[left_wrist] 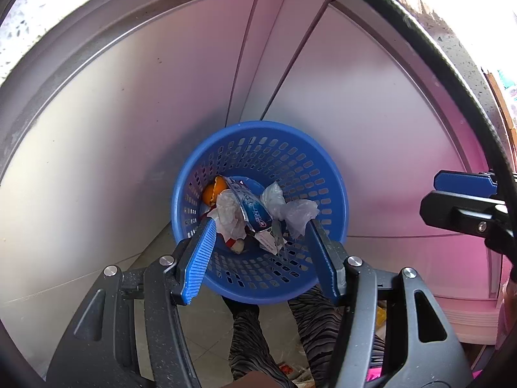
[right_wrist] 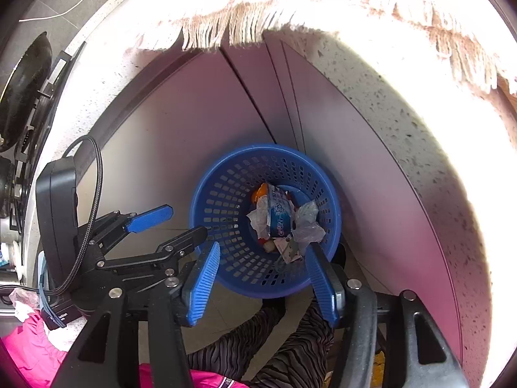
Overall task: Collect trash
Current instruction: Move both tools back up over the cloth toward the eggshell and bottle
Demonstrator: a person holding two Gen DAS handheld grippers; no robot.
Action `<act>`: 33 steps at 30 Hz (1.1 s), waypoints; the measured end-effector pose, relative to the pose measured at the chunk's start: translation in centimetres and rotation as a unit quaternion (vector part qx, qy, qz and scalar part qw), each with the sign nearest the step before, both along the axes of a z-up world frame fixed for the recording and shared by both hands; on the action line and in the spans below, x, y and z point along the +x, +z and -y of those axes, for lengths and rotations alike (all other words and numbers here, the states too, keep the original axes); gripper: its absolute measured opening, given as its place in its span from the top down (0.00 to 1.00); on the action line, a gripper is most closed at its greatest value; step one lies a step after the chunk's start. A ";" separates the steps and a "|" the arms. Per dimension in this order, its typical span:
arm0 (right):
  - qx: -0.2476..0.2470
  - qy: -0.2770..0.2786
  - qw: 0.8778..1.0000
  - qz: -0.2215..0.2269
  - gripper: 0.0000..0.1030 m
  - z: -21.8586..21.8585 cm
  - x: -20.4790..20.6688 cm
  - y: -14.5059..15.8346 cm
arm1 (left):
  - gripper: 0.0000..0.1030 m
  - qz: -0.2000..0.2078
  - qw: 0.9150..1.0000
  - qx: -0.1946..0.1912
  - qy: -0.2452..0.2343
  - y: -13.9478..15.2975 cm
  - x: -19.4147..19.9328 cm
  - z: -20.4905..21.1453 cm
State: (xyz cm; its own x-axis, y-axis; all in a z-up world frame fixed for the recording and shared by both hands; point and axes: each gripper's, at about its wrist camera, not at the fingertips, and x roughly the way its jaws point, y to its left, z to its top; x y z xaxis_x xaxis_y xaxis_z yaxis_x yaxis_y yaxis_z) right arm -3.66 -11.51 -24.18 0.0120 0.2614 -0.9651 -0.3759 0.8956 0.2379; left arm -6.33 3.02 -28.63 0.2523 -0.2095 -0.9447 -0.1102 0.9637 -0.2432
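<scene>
A blue perforated basket [left_wrist: 258, 148] [right_wrist: 226, 194] stands on the floor against the cabinet doors. In it lie a blue toothpaste box [left_wrist: 253, 211] [right_wrist: 279, 216], crumpled white tissue [left_wrist: 227, 216], a clear plastic bag [left_wrist: 295, 213] [right_wrist: 307, 223] and orange peel [left_wrist: 211, 190]. My left gripper [left_wrist: 261, 229] hangs open over the basket, pointing steeply down, with no trash pinched between its blue fingers [left_wrist: 200, 252]. My right gripper [right_wrist: 262, 247] is open over the same basket, also gripping nothing. Each shows in the other's view: the right gripper [left_wrist: 431, 194] and the left gripper [right_wrist: 181, 223].
Pale cabinet doors [left_wrist: 129, 113] rise behind the basket under a speckled counter edge [right_wrist: 404, 129] with a fringed cloth [right_wrist: 226, 29]. A person's striped trouser legs [left_wrist: 310, 323] stand on the tiled floor below. A dark pan [right_wrist: 26, 87] sits at the far left.
</scene>
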 end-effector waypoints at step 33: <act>0.104 -0.028 0.987 0.117 0.25 6.4 5.1 13.4 | 0.43 0.123 0.992 0.023 0.015 12.8 3.9 0.2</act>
